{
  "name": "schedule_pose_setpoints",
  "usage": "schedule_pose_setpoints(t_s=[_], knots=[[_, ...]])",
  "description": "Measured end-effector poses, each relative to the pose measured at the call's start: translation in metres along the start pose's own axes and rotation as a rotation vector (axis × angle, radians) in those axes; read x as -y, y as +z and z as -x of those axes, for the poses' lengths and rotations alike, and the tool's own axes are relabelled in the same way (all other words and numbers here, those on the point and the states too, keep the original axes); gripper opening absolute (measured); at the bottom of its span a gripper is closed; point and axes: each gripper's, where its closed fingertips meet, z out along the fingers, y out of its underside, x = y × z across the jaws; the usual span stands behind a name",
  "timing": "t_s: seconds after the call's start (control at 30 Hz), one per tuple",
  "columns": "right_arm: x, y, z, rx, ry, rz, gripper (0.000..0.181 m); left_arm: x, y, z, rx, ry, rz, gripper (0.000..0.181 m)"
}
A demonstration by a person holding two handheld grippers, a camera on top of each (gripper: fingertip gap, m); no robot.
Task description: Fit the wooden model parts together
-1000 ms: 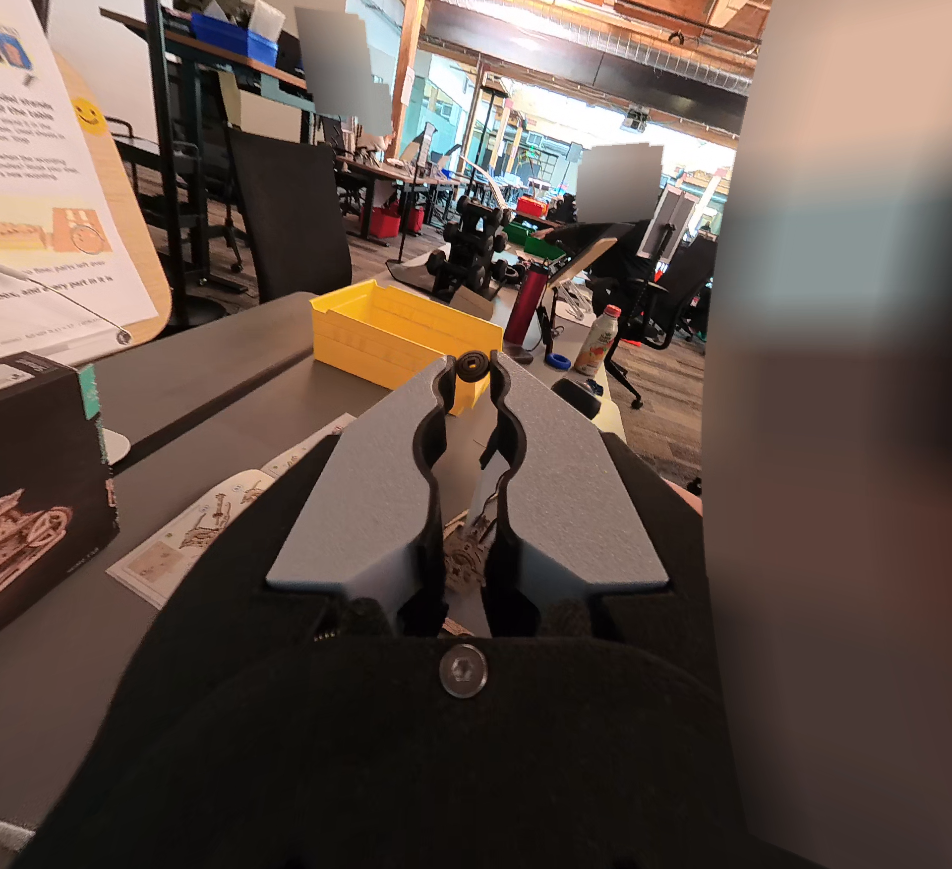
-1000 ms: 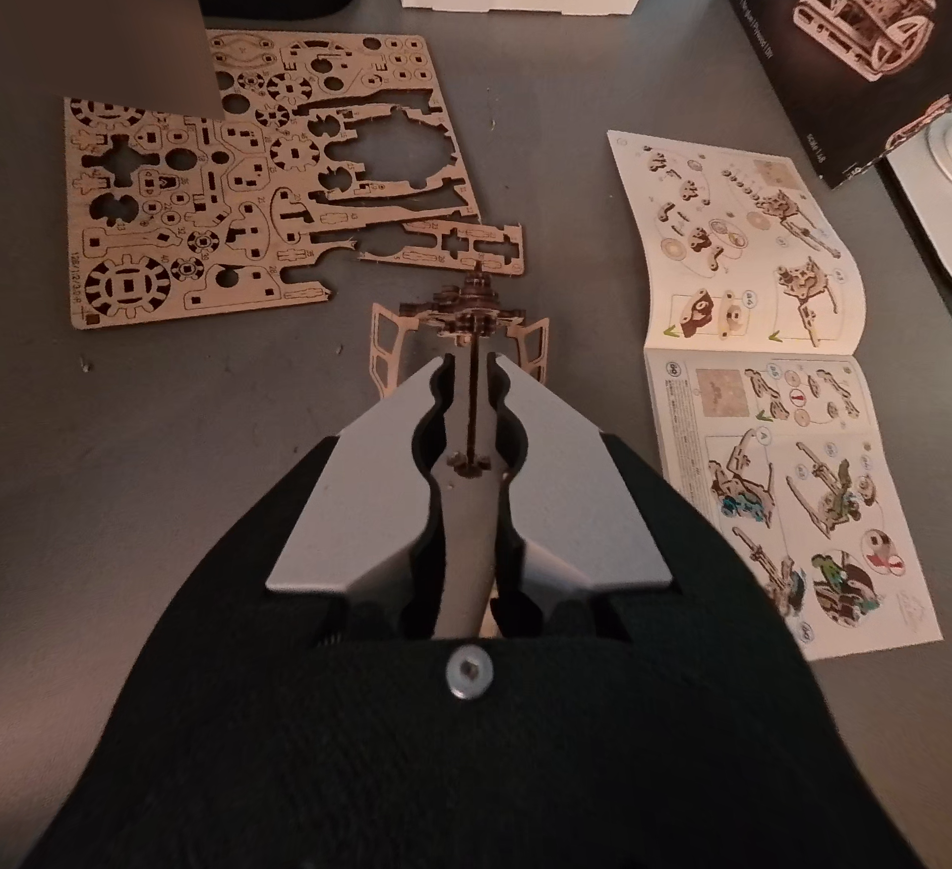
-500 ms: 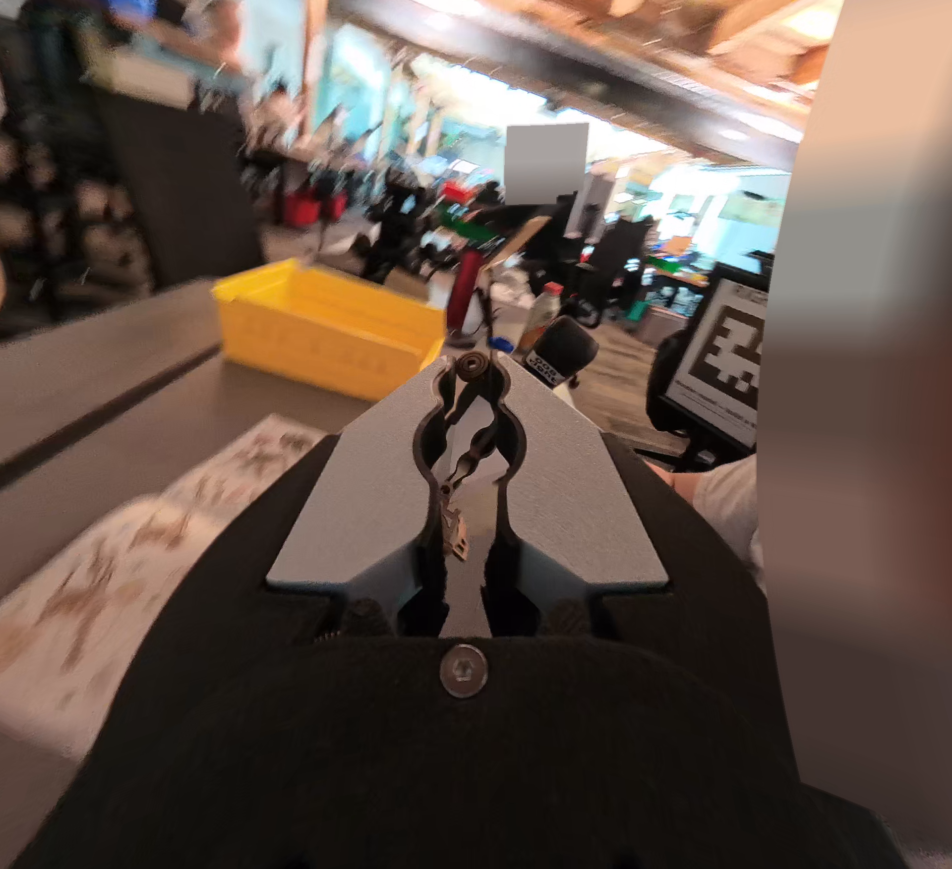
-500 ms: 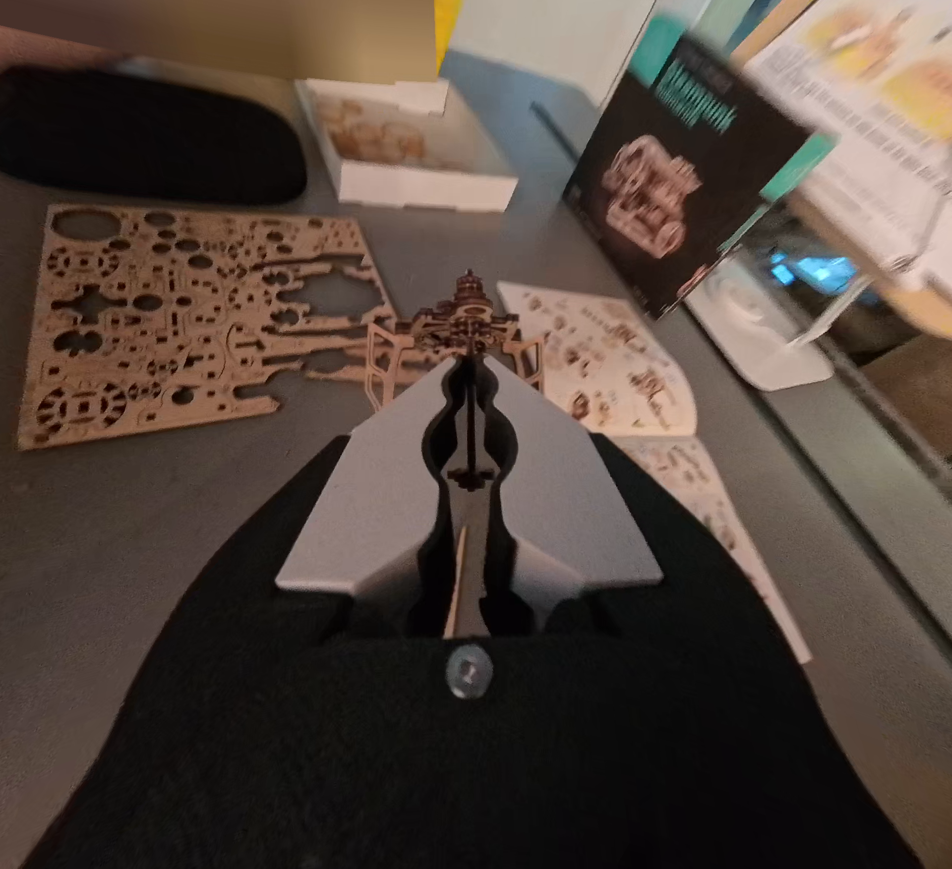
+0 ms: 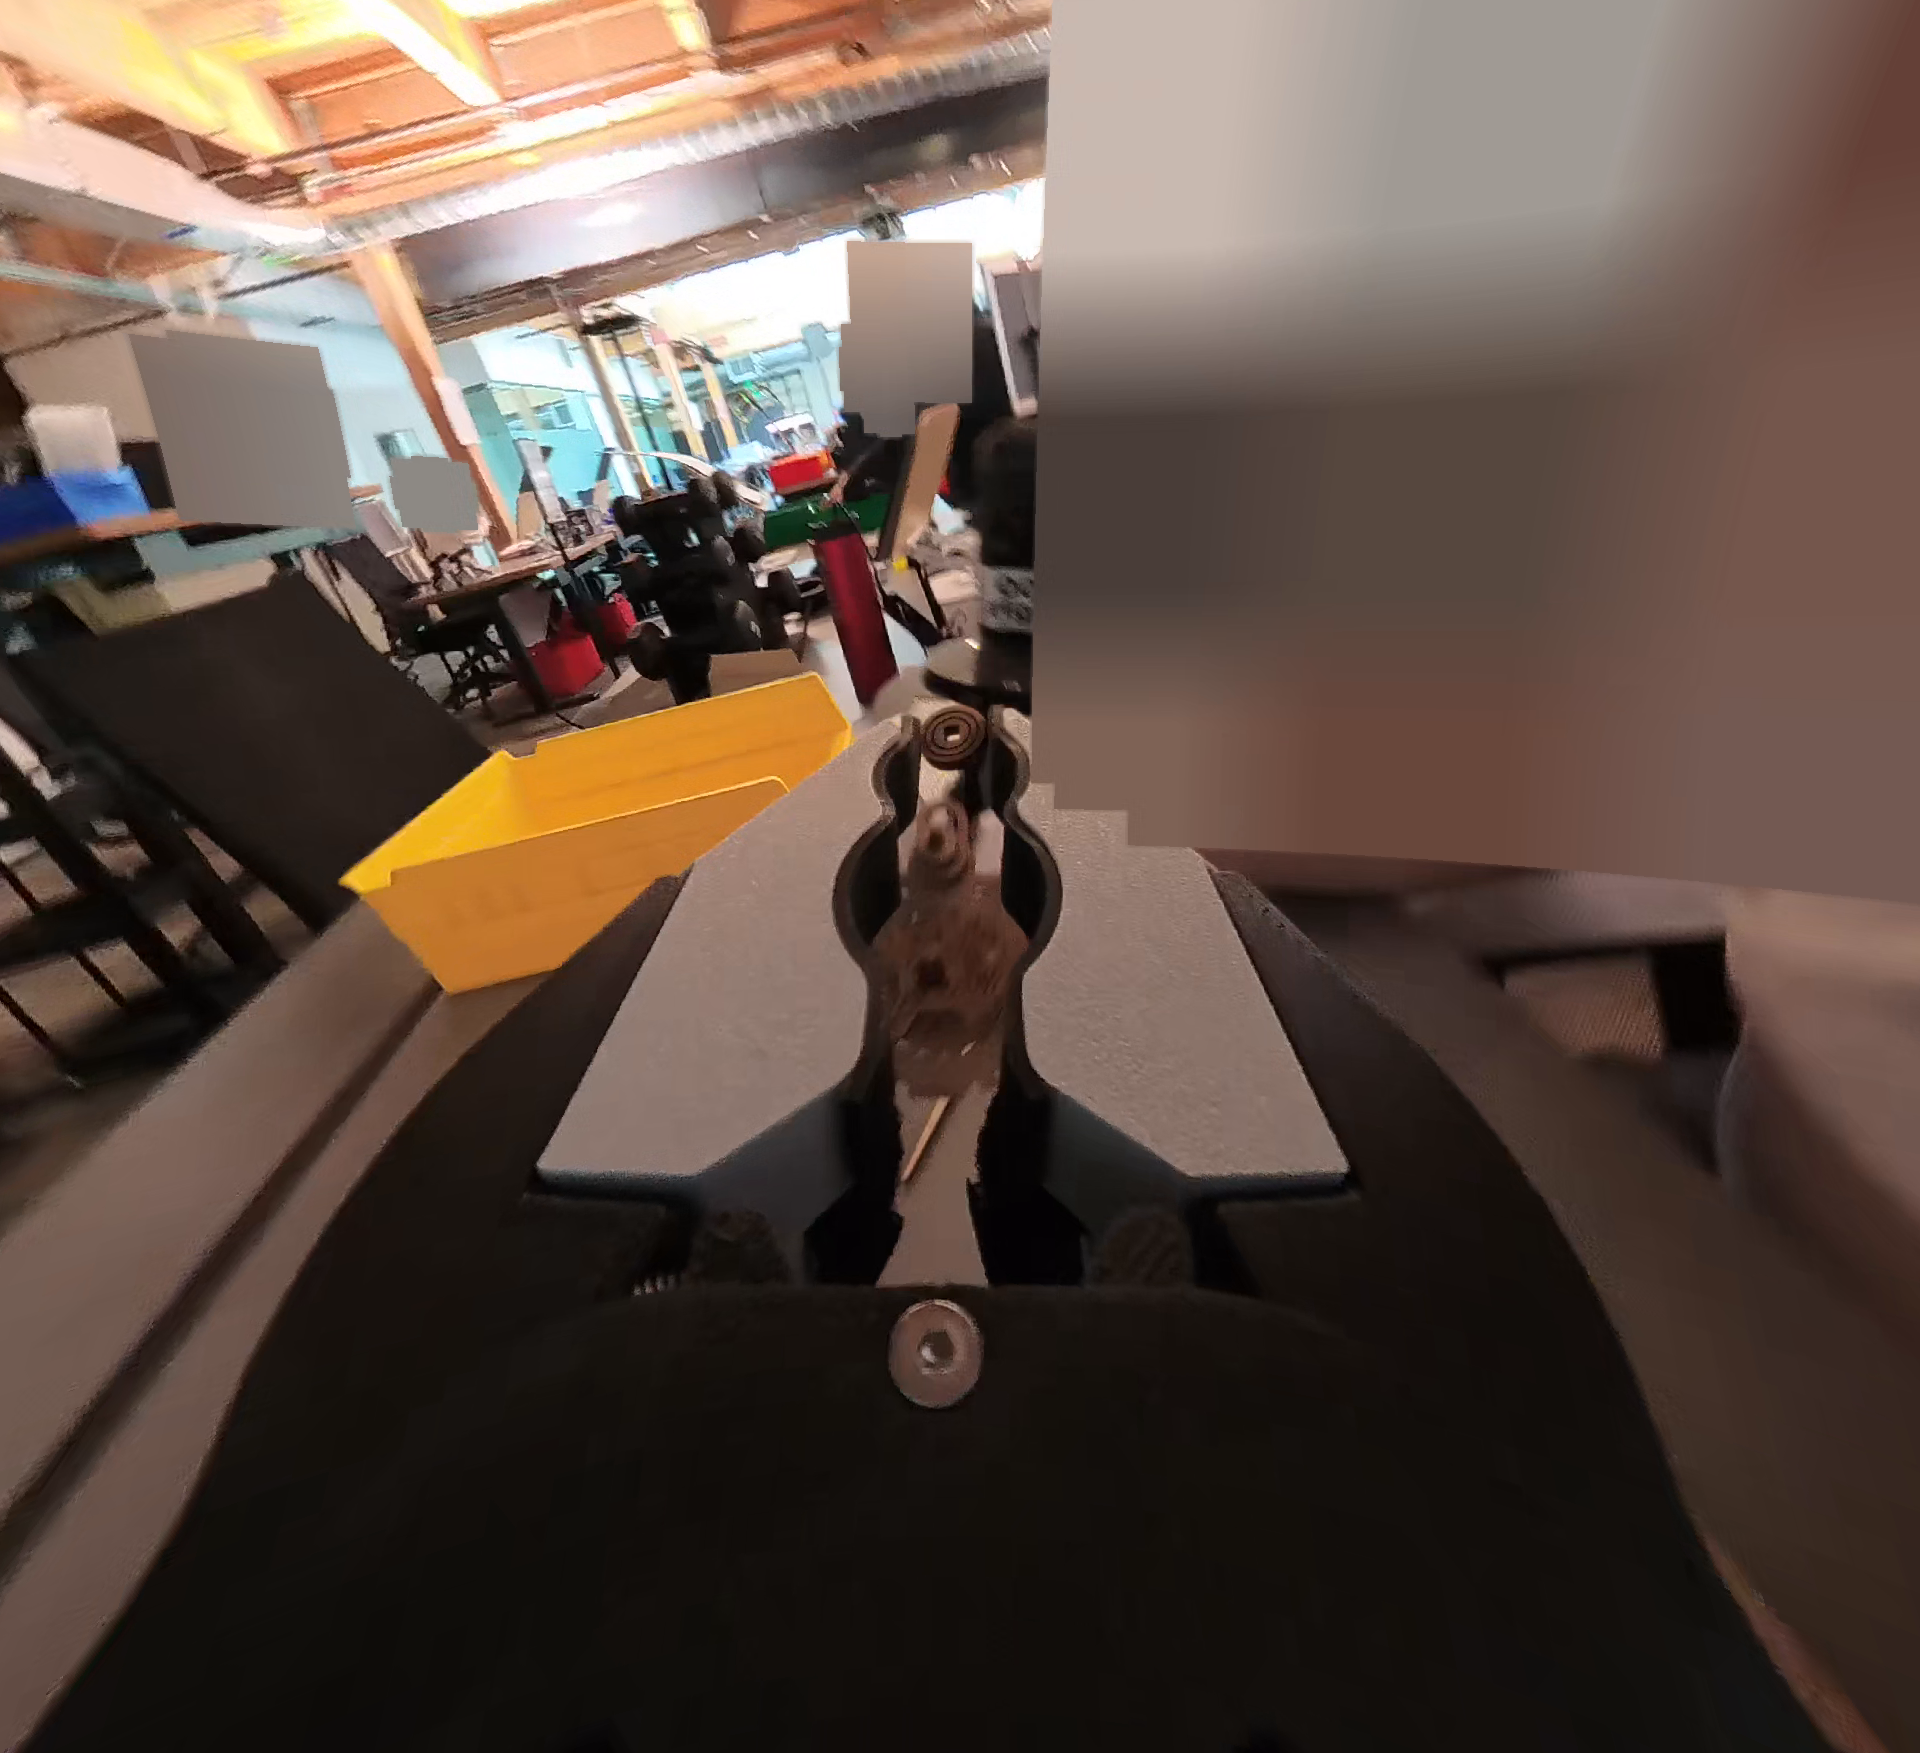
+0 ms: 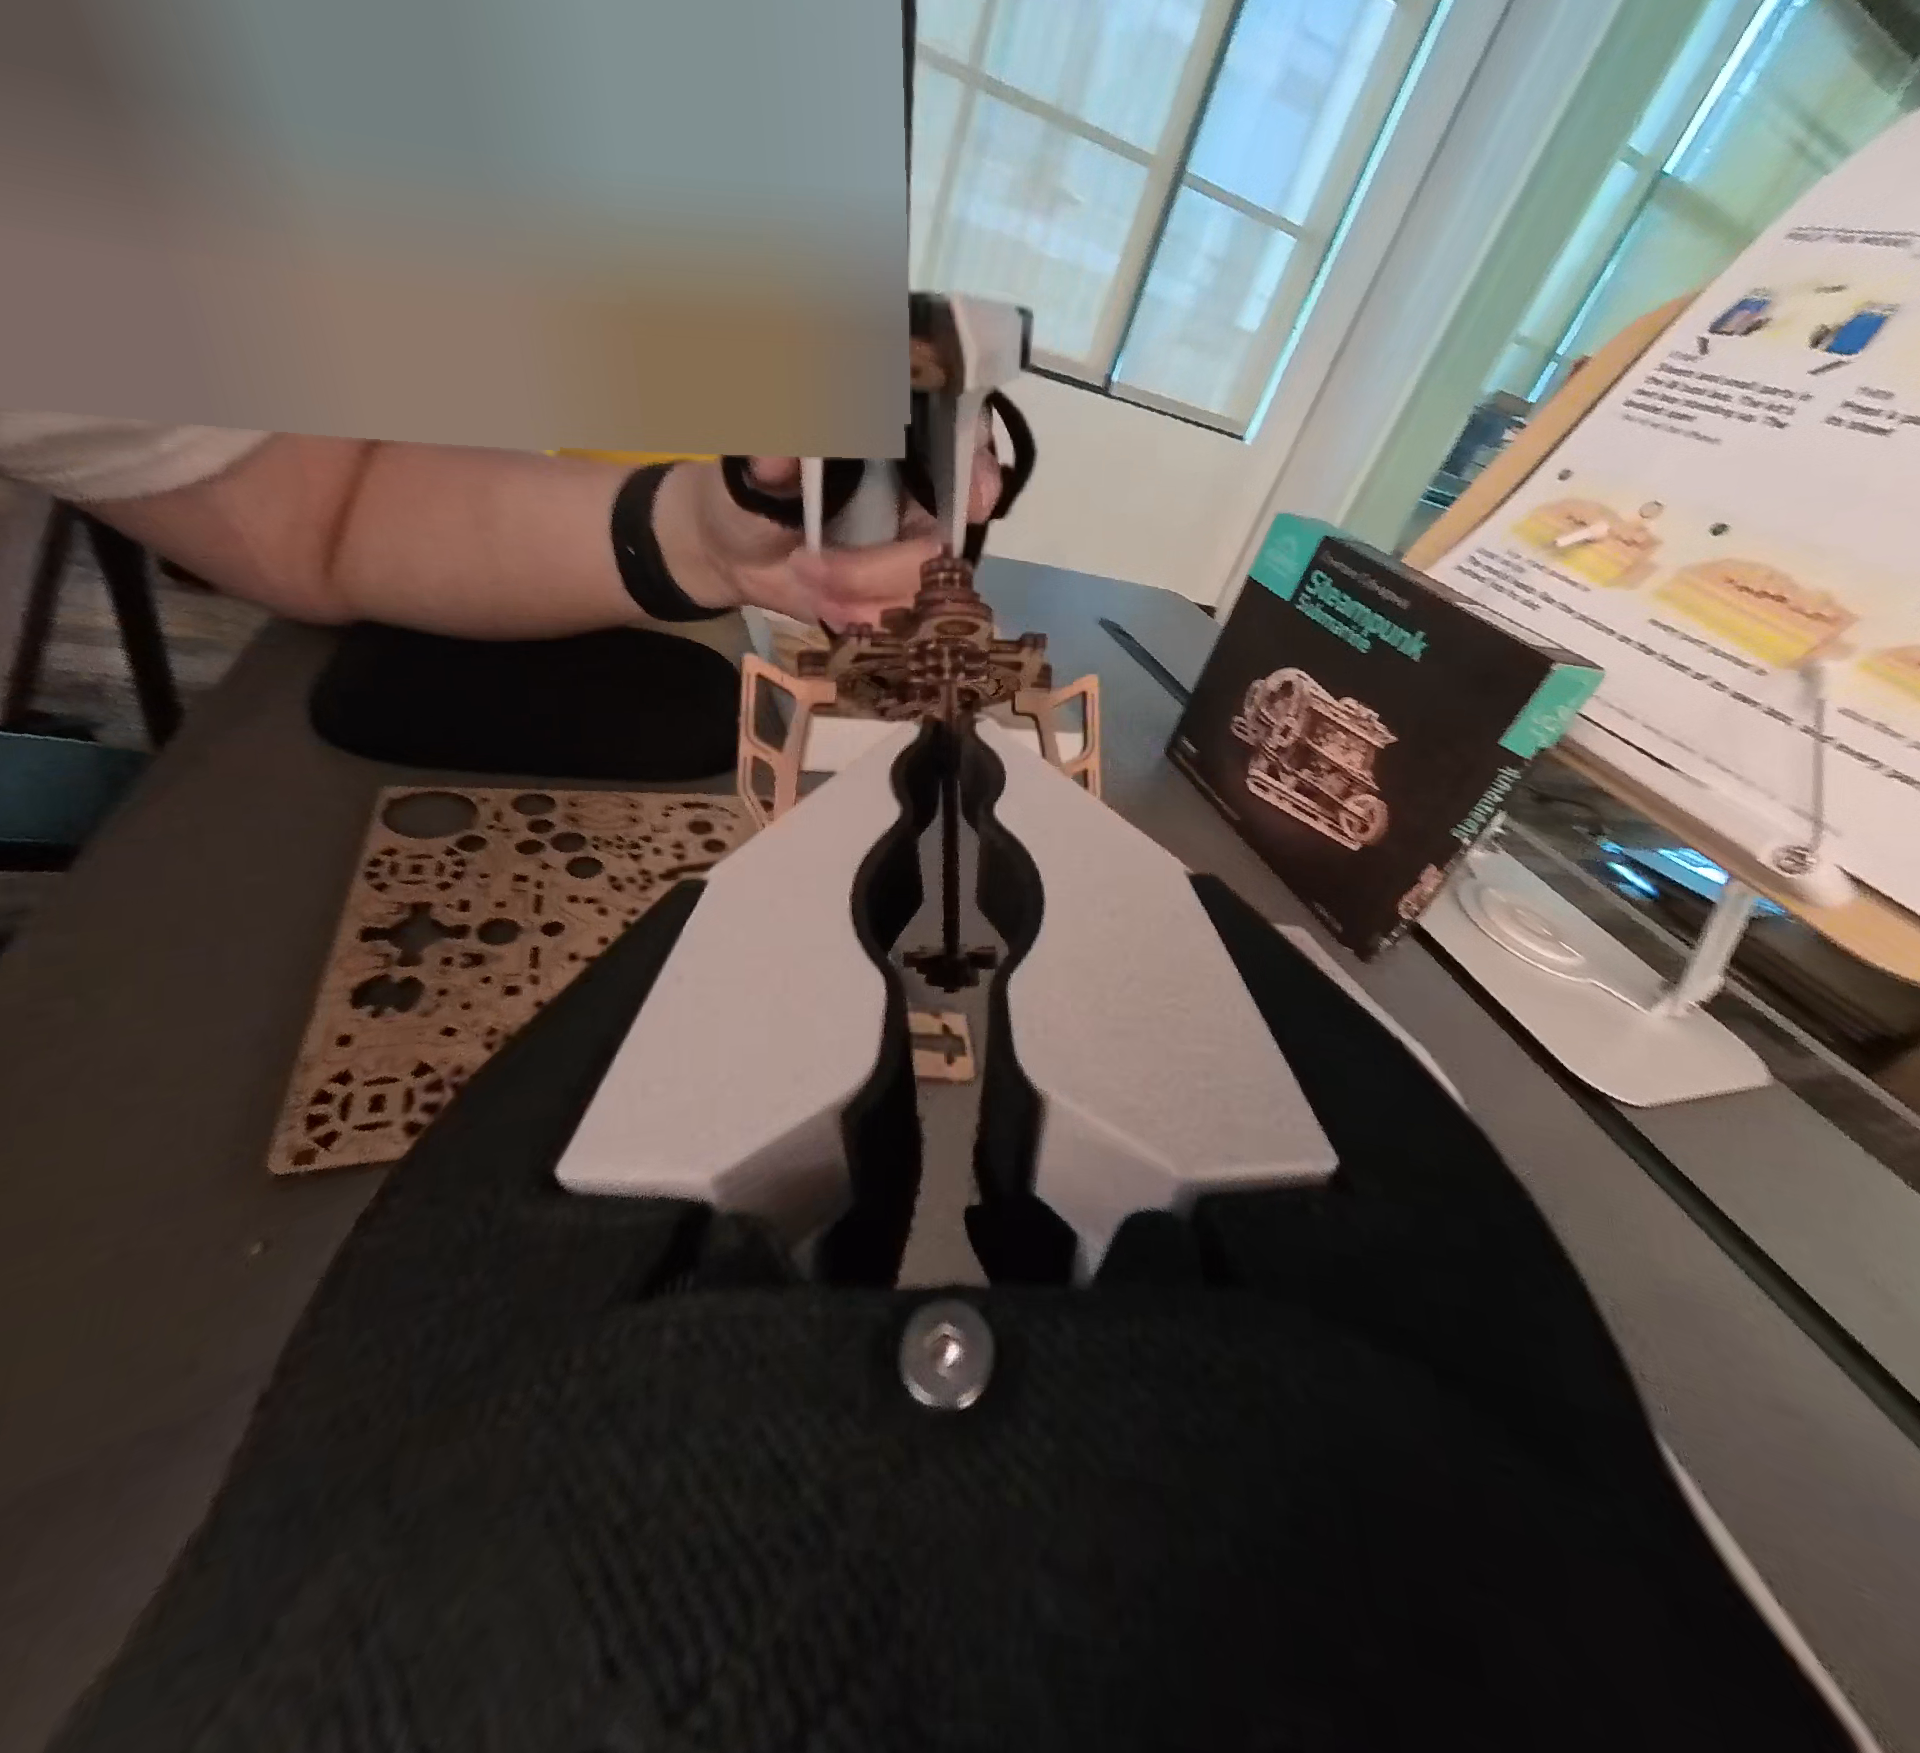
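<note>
Wooden model assembly [image 6: 940,664] is pinched edge-on in the right gripper [image 6: 943,747], raised above the table [image 6: 156,1028]. The left gripper [image 5: 951,758] nips a small dark disc [image 5: 954,739] at its fingertips. Mating seems in hand; next comes aligning disc with the assembly's top.

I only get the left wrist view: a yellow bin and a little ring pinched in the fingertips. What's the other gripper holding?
Observer: The right gripper is shut on a thin plate of a half-built wooden model.
Operator: Where's my ring relative to it?
Observer: In the right wrist view, the left gripper has its tips just beyond the model's top stack of gears; whether they touch, I cannot tell.
Operator: Any spare parts about?
Observer: A punched-out plywood sheet lies flat on the table, left of the model.
</note>
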Motion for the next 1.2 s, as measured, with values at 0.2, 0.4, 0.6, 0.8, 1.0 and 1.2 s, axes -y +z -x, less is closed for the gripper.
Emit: schedule_pose_setpoints(t_s=[0.2,0.4,0.6,0.8,1.0,1.2], knots=[[0.004,0.001,0.008,0.056,0.030,-0.028,0.001,-0.007,0.005,-0.012,-0.055,0.008,0.022,0.011],[0.003,0.002,0.011,0.051,-0.019,-0.017,0.001,-0.015,0.007,-0.017,-0.074,0.014,0.073,0.011],[0.005,0.001,0.012,0.052,-0.029,-0.025,0.001,-0.019,0.007,-0.015,-0.063,0.023,0.085,0.011],[0.006,0.002,0.014,0.070,-0.017,-0.030,0.001,-0.021,0.009,-0.016,-0.062,0.043,0.090,0.012],[0.007,0.002,0.017,0.105,0.027,-0.041,0.001,-0.021,0.008,-0.018,-0.067,0.062,0.095,0.012],[0.009,0.002,0.017,0.117,0.050,-0.062,0.001,-0.019,0.008,-0.019,-0.070,0.064,0.079,0.011]])
